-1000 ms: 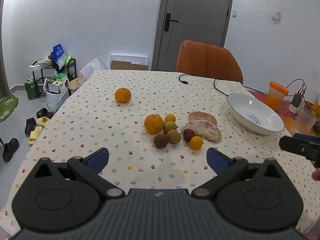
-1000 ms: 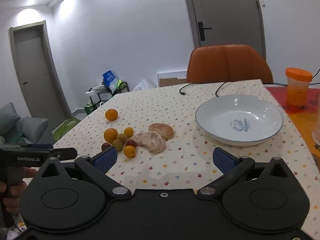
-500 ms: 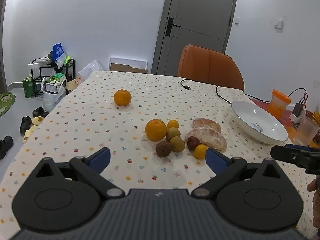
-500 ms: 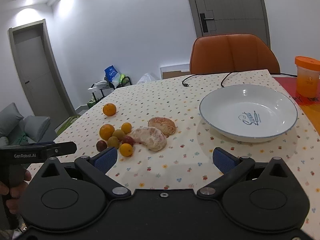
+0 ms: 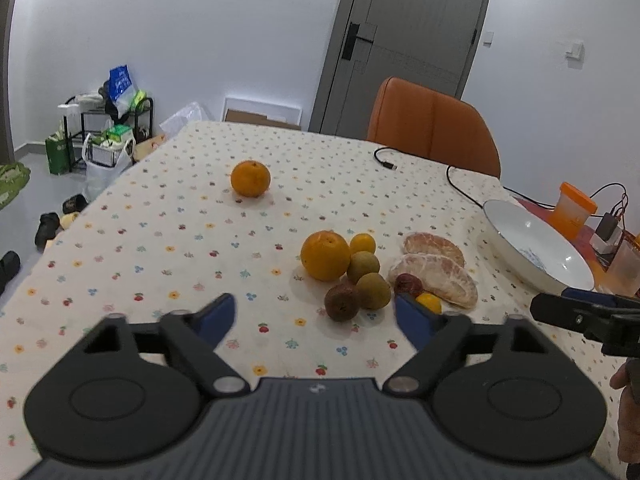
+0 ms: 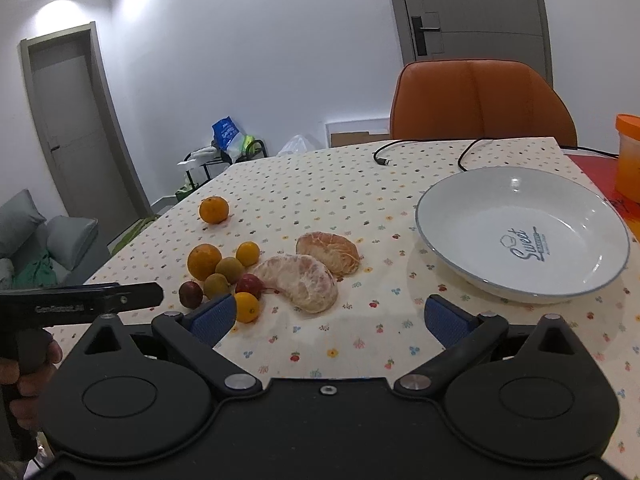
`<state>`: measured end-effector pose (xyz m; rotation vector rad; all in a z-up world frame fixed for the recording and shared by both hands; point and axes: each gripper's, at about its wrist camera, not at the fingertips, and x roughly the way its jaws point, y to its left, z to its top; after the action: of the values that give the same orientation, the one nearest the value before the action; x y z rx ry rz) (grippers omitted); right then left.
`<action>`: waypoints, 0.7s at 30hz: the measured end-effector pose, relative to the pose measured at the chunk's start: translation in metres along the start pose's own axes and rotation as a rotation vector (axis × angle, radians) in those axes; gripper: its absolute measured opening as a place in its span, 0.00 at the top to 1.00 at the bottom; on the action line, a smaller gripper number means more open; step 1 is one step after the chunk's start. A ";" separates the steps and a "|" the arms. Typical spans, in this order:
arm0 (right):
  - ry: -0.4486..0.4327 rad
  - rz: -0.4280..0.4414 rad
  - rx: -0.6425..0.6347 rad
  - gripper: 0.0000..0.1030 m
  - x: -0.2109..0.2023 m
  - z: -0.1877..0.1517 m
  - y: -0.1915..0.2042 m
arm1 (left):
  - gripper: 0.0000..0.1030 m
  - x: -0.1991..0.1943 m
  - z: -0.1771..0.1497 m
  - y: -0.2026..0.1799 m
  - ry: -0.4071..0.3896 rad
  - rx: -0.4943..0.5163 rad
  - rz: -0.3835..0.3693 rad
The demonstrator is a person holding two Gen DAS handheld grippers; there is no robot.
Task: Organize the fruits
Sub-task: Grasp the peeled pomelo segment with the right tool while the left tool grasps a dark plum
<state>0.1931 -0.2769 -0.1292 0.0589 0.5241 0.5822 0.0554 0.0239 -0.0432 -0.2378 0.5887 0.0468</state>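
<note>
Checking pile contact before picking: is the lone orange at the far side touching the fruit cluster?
Apart. The left wrist view shows bare tablecloth between the lone orange and the fruit cluster.

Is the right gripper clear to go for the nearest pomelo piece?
Probably yes: the right gripper is open, holds nothing, and the pomelo piece lies just ahead with only bare tablecloth between.
</note>
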 end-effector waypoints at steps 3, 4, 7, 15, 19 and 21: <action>0.024 0.012 0.005 0.18 0.009 0.001 -0.002 | 0.33 0.009 0.000 -0.001 0.017 -0.009 -0.004; 0.030 0.016 0.007 0.20 0.011 0.002 -0.003 | 0.35 0.011 0.000 -0.001 0.020 -0.010 -0.005; 0.041 0.023 0.004 0.26 0.017 0.002 -0.003 | 0.40 0.018 -0.001 -0.003 0.032 -0.013 -0.010; 0.071 0.047 -0.008 0.40 0.035 0.006 -0.002 | 0.58 0.034 0.001 -0.008 0.051 -0.024 -0.025; 0.084 0.050 -0.016 0.43 0.043 0.007 -0.001 | 0.71 0.038 0.003 -0.009 0.055 -0.030 -0.031; 0.089 0.052 -0.023 0.44 0.047 0.008 0.001 | 0.77 0.039 0.003 -0.009 0.058 -0.035 -0.029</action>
<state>0.2297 -0.2497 -0.1430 0.0250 0.6041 0.6437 0.0906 0.0152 -0.0605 -0.2823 0.6420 0.0226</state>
